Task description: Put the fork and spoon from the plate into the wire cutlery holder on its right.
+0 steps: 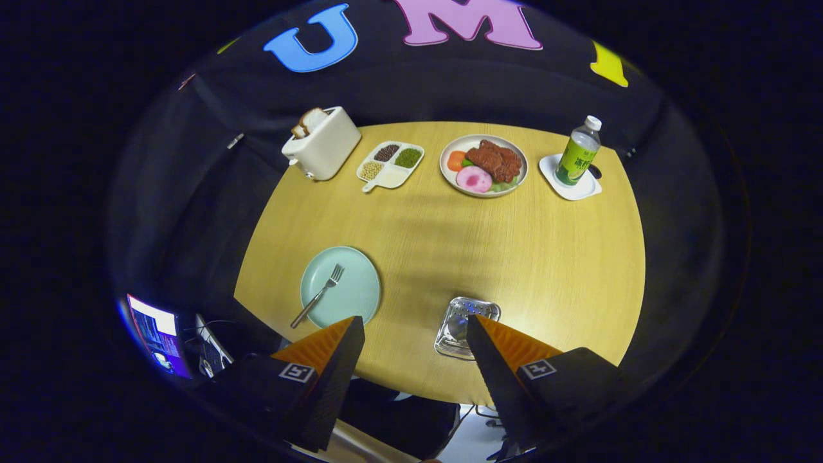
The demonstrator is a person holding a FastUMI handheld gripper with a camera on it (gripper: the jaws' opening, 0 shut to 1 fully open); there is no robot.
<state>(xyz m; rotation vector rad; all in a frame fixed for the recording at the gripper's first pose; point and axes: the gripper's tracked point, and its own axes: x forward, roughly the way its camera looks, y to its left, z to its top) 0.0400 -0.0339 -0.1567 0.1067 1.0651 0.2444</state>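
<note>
Wooden tabletop (514, 257): fork (318, 296) on plate (350, 283) at 11 o'clock of hand-held gripper (415, 331), fingers spread, empty; wire cutlery holder (460, 321) at 1. Approach handle low, square on

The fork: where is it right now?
In the gripper view the fork lies on the pale green plate, ahead of the open gripper, left of the wire cutlery holder.

A round wooden bench (514, 257) with a pale yellow grain stands in a booth walled with black cloth (386, 90). Light falls brightest on its near middle, with soft shadows banding the top. Below the bench's near-left edge a lit monitor (157, 334) glows, a keyboard (212, 350) just beside it. Pale floor (472, 437) shows under the near rim.
</note>
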